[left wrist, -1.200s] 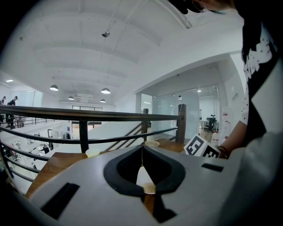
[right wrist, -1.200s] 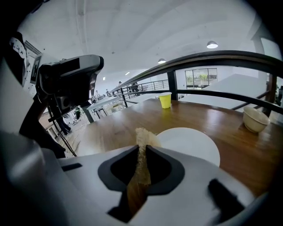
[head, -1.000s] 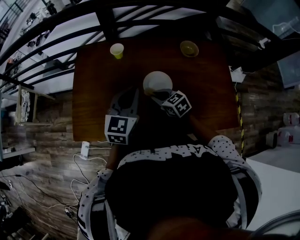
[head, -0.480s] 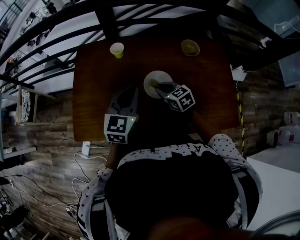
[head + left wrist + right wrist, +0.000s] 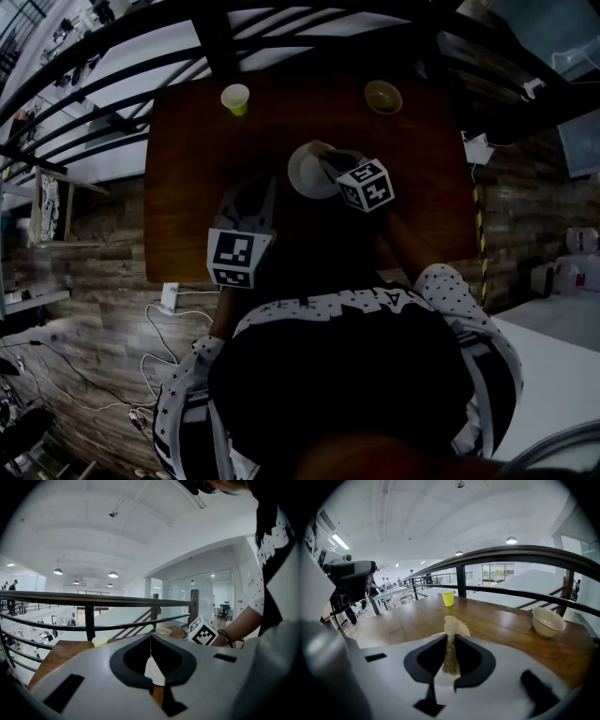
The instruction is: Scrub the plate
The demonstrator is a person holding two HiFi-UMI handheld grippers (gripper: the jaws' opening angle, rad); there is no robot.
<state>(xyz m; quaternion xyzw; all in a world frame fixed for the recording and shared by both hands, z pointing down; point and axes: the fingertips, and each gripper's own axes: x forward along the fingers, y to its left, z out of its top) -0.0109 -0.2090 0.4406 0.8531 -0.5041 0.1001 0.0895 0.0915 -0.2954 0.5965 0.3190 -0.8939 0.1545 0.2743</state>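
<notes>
A white plate (image 5: 305, 173) lies mid-worktop (image 5: 187, 187). The right gripper (image 5: 449, 639) has its jaws clamped on a tan scrubbing pad (image 5: 451, 624), held over the plate's 3 o'clock side. The left gripper (image 5: 151, 644) has its jaws pressed together with nothing between them, at the plate's 9 o'clock rim; contact cannot be told.

Likely risks: if unpinned, the plate may skate on the smooth wood, and the thin pad may slip free.

A yellow cup (image 5: 235, 98) stands at 11 o'clock and a bowl (image 5: 382, 96) at 1 o'clock; no contents are visible.
</notes>
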